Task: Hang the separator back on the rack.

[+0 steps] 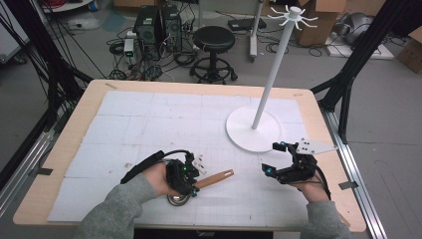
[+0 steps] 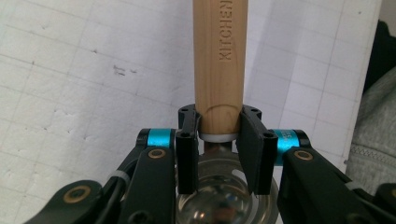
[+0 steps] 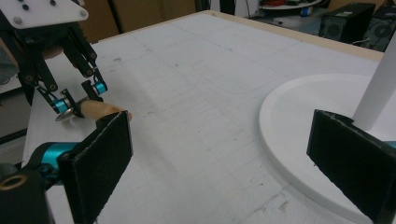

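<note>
Left gripper (image 2: 218,140): jaws clamped on wooden-handled steel ladle (image 2: 218,60) where handle meets bowl, for control.
Ladle: on tabletop (image 1: 149,124), near edge.
Right gripper (image 3: 219,158): jaws apart, waiting beside white hook stand (image 1: 254,130).

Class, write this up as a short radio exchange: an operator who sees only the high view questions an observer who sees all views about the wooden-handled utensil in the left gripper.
Operator: Where exactly does the left gripper grip the wooden handle?
Observer: In the left gripper view, its fingers clamp the handle's end at the white collar, right next to the metal bowl.
Operator: Any marking on the wood?
Observer: Yes, the letters KITCHEN are stamped lengthwise along the handle.
</note>
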A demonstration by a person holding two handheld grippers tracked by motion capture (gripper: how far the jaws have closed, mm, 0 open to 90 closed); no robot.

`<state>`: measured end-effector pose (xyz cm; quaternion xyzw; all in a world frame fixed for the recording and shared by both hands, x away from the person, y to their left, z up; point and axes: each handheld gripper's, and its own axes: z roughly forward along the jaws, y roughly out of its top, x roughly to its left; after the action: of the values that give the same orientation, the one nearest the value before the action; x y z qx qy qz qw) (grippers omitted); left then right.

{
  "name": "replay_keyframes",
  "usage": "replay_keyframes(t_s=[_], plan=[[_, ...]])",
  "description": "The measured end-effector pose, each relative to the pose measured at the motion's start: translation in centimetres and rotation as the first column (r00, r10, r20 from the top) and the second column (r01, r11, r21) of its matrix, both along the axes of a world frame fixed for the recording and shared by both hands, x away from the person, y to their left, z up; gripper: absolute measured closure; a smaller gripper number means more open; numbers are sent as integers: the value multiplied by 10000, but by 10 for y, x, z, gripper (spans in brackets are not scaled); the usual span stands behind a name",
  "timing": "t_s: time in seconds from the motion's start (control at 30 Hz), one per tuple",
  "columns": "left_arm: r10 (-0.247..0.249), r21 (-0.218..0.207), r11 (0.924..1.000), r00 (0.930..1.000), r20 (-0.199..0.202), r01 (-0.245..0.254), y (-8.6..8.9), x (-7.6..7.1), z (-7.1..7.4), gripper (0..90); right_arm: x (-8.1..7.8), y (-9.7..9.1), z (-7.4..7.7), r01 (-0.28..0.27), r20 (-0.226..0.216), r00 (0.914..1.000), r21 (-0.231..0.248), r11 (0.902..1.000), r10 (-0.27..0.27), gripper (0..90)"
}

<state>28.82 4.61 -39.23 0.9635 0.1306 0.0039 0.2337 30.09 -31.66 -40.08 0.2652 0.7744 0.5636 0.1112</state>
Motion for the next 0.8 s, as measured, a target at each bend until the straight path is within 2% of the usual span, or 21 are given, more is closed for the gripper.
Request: replay_keyframes(t_s=[0.2,0.3,0.33,0.43,0.47,0.57,0.63,0.73,0.8], plan=[[199,-567,9982,9998,69,-195,7,4,5,695,0,0,0,33,-31,10000,23,10000,-33,61],[278,-934,9953,9996,27,-274,11,6,8,695,0,0,0,42,-18,10000,8,10000,-42,61],[254,-1111,9934,9995,-164,-271,13,7,9,695,0,0,0,41,-10,10000,10,10000,-41,61],[391,-1467,9884,9992,-53,-395,15,8,12,696,0,0,0,24,18,10000,-8,10000,-24,61],[391,-1467,9884,9992,-53,-395,15,8,12,695,0,0,0,24,18,10000,-8,10000,-24,61],[543,-1711,9838,9985,46,-527,18,9,14,696,0,0,0,45,-20,10000,11,10000,-45,61],[720,-1997,9774,9974,82,-689,20,11,15,695,0,-1,0,58,9,10000,21,10000,-58,61],[981,-2128,9729,9948,261,-904,23,13,17,696,0,-1,0,33,33,10000,29,10000,-33,61],[1156,-2388,9656,9926,380,-1033,25,13,19,696,0,-1,0,47,-12,10000,35,10000,-47,61]])
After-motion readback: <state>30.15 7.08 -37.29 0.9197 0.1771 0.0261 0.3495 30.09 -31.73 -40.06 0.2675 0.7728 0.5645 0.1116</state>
